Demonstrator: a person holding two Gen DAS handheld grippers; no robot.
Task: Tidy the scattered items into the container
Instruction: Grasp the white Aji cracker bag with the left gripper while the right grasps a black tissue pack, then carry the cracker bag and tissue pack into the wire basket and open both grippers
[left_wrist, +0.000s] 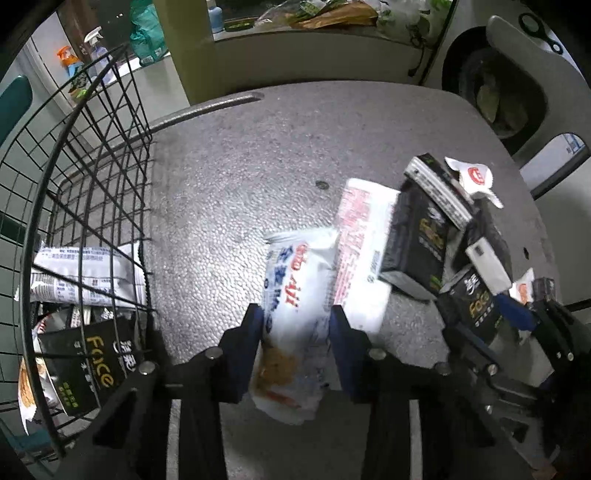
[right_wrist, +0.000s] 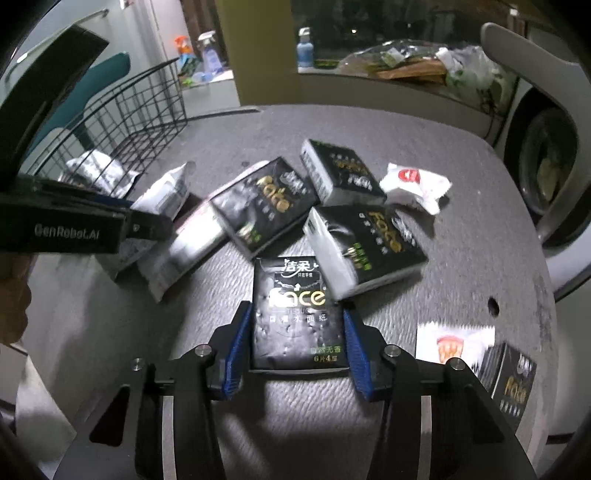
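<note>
Inside wire basket lie a black tissue pack and white packets

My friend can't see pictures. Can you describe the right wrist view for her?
The right gripper holds a black tissue pack over a grey speckled table. More black packs and white wrappers lie scattered beyond it, and a black wire basket stands far left.

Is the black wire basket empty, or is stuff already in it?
Not empty. Through the wire basket bars you can see white packets and a black tissue pack lying inside.
</note>
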